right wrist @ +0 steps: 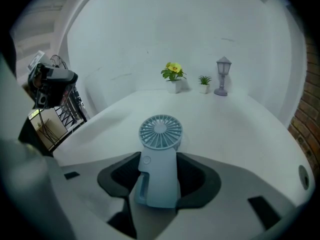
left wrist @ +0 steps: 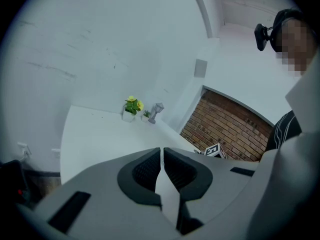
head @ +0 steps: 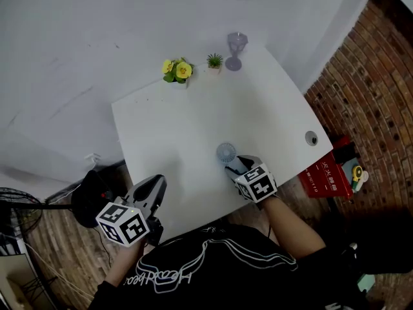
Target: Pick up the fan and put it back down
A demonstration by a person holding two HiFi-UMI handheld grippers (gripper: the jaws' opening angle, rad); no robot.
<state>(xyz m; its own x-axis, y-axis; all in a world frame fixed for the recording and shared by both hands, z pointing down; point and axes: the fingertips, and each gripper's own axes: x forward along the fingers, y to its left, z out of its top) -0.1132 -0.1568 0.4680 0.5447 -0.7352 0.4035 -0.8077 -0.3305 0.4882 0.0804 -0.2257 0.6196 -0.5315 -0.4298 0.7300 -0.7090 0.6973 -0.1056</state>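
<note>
A small pale-blue hand fan (right wrist: 160,132) lies with its round grille pointing away from me and its handle (right wrist: 158,180) between the pads of my right gripper (right wrist: 160,164), which is shut on it. In the head view the fan (head: 226,152) sits low at the near middle of the white table (head: 181,128), just ahead of the right gripper (head: 236,164). I cannot tell whether it touches the tabletop. My left gripper (head: 157,185) hangs at the table's near-left edge. Its jaws are together with nothing between them (left wrist: 161,152).
At the table's far edge stand a yellow flower pot (head: 177,72), a tiny green plant (head: 214,61) and a grey lantern ornament (head: 236,50). A cable hole (head: 312,138) is near the right edge. A brick wall (head: 374,89) and a red box (head: 326,177) lie to the right.
</note>
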